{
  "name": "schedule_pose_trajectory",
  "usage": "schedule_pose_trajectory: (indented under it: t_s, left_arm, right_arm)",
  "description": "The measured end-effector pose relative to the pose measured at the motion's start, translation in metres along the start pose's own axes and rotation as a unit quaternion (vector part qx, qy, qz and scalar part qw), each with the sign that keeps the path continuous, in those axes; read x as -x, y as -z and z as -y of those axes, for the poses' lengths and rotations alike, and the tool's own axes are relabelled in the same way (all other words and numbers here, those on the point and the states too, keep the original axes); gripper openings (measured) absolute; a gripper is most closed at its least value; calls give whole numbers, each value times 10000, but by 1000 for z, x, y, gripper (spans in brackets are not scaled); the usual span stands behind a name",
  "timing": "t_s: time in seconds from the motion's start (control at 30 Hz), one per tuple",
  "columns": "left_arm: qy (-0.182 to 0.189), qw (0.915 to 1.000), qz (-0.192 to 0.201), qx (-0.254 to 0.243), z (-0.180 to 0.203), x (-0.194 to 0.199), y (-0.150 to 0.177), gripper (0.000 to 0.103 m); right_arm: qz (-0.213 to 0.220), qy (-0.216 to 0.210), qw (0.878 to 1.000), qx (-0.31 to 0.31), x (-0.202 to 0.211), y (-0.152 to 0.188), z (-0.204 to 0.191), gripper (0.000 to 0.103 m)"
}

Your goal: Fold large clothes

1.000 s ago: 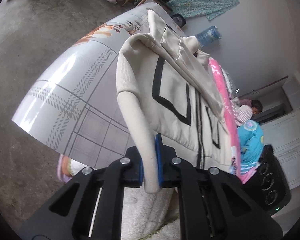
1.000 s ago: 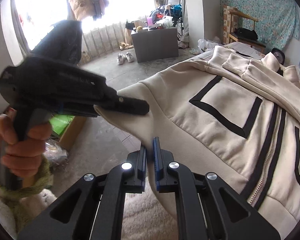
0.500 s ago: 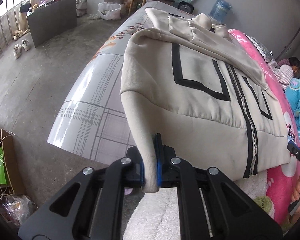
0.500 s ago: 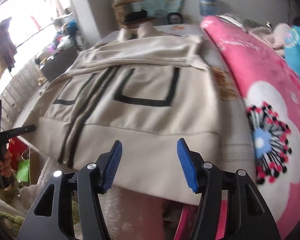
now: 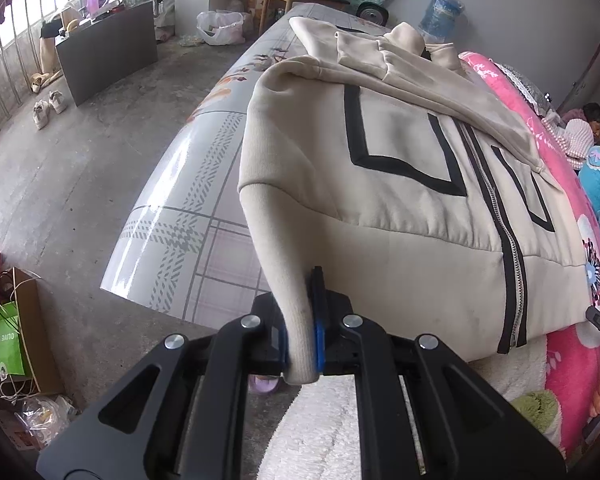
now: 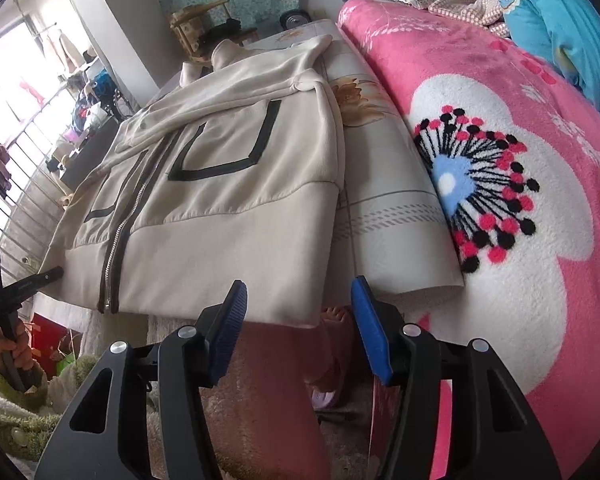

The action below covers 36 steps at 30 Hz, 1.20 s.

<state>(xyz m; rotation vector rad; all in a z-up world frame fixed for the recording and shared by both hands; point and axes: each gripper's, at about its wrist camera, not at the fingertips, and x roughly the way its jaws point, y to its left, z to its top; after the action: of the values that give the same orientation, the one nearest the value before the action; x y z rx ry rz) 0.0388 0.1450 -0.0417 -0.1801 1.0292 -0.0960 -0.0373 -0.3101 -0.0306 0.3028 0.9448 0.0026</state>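
Left wrist view, jacket (image 5: 404,216): cream zip-up with black stripe trim, spread front up across a glossy patterned mat (image 5: 188,200); hood and folded sleeves at the far end, hem toward the near edge.
Jacket's near-left corner: ribbed hem band pulled off the mat edge, running down between the blue pads.
Left gripper (image 5: 302,328): clenched on that ribbed band, fabric pinched flat between both pads.
Right wrist view, jacket (image 6: 220,216): lies left of centre on the mat, zipper on its left half, black-outlined panel on its right half; near-right hem corner just beyond the jaws.
Right gripper (image 6: 298,320): released, jaws parted and just now narrowing somewhat; nothing pressed between the pads, hem edge just past the tips.
Mat (image 6: 384,216): bare strip between the jacket's right edge and the blanket.
Pink blanket (image 6: 500,168): fleece with a large white, blue and black flower, right of the mat, touching its edge.
Blue bedding (image 6: 556,24): far right, beyond the pink blanket.
Person's hand (image 6: 10,356): near left in the right wrist view, green fleecy sleeve, wrapped around the left gripper's handle.
Floor (image 5: 60,184): grey concrete left of the mat.
Shoes (image 5: 48,106): pale pair, far left on the floor.
Water bottle (image 5: 440,12): blue, far beyond the hood.
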Motion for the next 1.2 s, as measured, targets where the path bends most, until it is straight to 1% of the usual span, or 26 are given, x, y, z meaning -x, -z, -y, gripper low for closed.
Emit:
schedule_pose_trajectory:
  t_s: [0.03, 0.1, 0.13, 0.17, 0.2, 0.27, 0.37, 0.43, 0.53, 0.63, 0.7, 0.83, 0.97, 1.13, 1.2]
  left_arm:
    - [-7, 10000, 2, -3, 0, 0, 0, 9]
    - [-40, 10000, 5, -18, 0, 0, 0, 12]
    - [-69, 10000, 11, -34, 0, 0, 0, 13]
    - [-86, 9999, 15, -54, 1, 1, 1, 14]
    - [-96, 9999, 16, -78, 1, 1, 1, 14]
    - [-101, 9999, 25, -124, 2, 2, 3, 13]
    - [-74, 9995, 104, -288, 5, 7, 5, 8]
    - [219, 9994, 110, -225, 3, 15, 4, 7]
    - [671, 9975, 234, -25, -4, 27, -6, 5]
    - [1053, 9935, 355, 233, -11, 34, -23, 5]
    - [1203, 9911, 415, 381, -15, 33, -37, 5]
    - [1286, 9893, 496, 480, -13, 23, -69, 5]
    - [1321, 9885, 480, 555, -8, 9, -103, 5]
    - [1267, 9890, 421, 642, -7, -18, -143, 5]
    - [1271, 9883, 352, 772, -10, -33, -156, 7]
  right_arm:
    - [-17, -19, 10000, -12, -1, 1, 1, 43]
    - [-121, -120, 9999, -26, -5, 3, 1, 20]
    - [-133, -113, 9998, 11, -7, 3, -2, 17]
    - [-124, -19, 9999, 101, -7, 4, -5, 15]
    - [-114, 49, 9998, 173, -7, 4, -7, 10]
    - [-23, 56, 9997, 236, -3, 3, -11, 7]
    - [152, 54, 9993, 332, 9, -3, -18, 6]
    - [351, -28, 9986, 396, 22, -11, -24, 6]
    - [641, -167, 9968, 456, 33, -27, -30, 6]
    - [929, -281, 9941, 473, 34, -44, -35, 5]
    - [1073, -342, 9927, 440, 30, -57, -36, 5]
    - [1313, -473, 9896, 334, 21, -87, -37, 6]
    - [1457, -554, 9874, 278, 7, -122, -38, 5]
    - [1476, -648, 9868, 126, -25, -165, -31, 5]
    - [1423, -734, 9870, -103, -44, -179, -22, 6]
